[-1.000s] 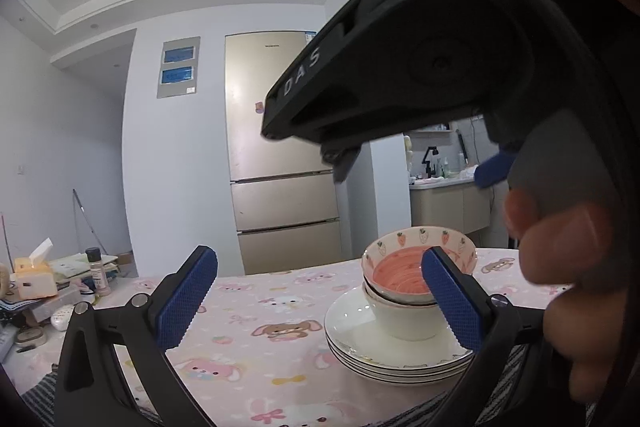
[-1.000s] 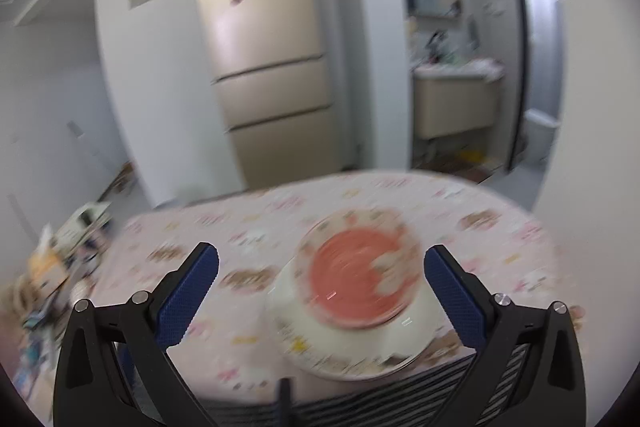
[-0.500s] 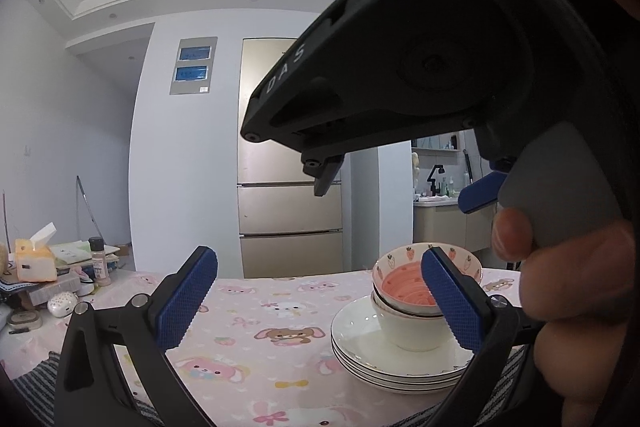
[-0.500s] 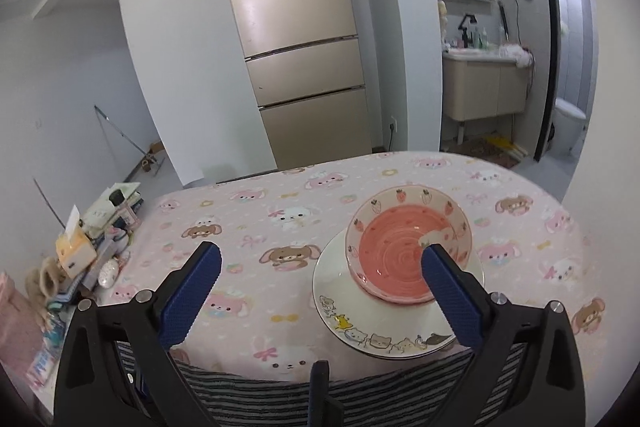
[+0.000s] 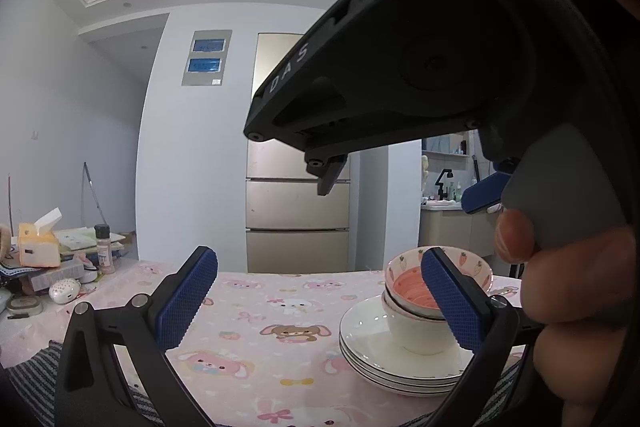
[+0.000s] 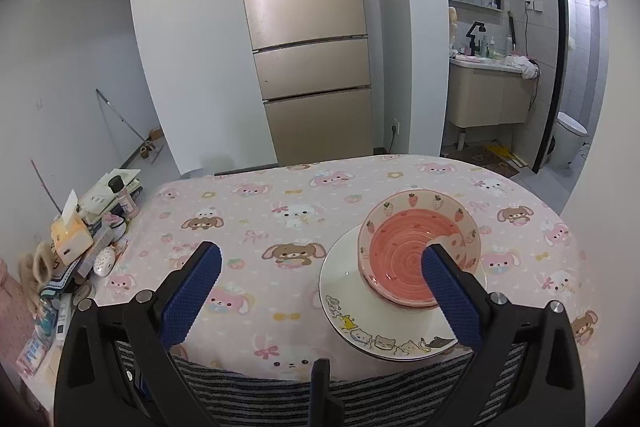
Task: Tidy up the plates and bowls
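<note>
A gold fridge (image 6: 308,39) is set against white walls; a bathroom vanity (image 6: 490,95) and toilet (image 6: 570,139) are seen through the doorway.

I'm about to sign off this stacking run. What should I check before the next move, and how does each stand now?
1. Pink-glazed strawberry-rimmed ceramic bowl nested in white ceramic bowl: ok.
2. Bowls on stack of white cartoon-rimmed plates: ok, though off-centre.
3. Plate stack fully on pink bunny-print tablecloth: ok, but near the front edge.
4. Left tool open, holding nothing: ok.
5. Right tool open, holding nothing: ok.
6. Any dishes left elsewhere: cannot tell; none in view.
</note>
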Available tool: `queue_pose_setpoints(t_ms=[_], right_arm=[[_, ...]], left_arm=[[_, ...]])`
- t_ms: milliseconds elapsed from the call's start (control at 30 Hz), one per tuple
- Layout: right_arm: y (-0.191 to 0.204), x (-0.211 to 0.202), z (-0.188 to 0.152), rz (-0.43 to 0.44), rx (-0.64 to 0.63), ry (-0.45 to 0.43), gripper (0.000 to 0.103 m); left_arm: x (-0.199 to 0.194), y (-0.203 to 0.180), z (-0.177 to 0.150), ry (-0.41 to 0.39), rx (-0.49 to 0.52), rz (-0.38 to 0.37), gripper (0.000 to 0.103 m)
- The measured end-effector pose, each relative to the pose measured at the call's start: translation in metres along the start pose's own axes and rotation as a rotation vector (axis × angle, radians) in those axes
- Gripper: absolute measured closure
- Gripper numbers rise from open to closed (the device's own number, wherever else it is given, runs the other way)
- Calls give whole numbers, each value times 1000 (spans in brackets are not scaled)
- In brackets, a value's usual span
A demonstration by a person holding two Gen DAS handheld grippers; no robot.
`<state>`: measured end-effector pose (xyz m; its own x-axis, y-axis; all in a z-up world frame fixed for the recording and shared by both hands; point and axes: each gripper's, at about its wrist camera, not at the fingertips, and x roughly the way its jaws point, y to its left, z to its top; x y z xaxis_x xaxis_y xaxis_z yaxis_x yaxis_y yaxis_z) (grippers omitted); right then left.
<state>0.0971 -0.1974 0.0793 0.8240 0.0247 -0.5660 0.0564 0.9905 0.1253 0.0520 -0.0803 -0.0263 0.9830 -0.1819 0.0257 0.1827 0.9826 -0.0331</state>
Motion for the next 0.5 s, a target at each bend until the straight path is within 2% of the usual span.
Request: queue_pose_setpoints(t_ms=[200,267,367,500], right_arm=[[-2,3,0,15,3,10,3],[-5,6,0,35,13,28,3],[-3,11,-2,75,-7,52,3],[1,19,-5,120,-26,102,3]], left_arm=[[2,-2,-1,10,9,-4,0],[3,-3,-1,15,16,23,0],[2,-5,-2,10,38,130,0],[2,-4,-3,8,35,122,0]])
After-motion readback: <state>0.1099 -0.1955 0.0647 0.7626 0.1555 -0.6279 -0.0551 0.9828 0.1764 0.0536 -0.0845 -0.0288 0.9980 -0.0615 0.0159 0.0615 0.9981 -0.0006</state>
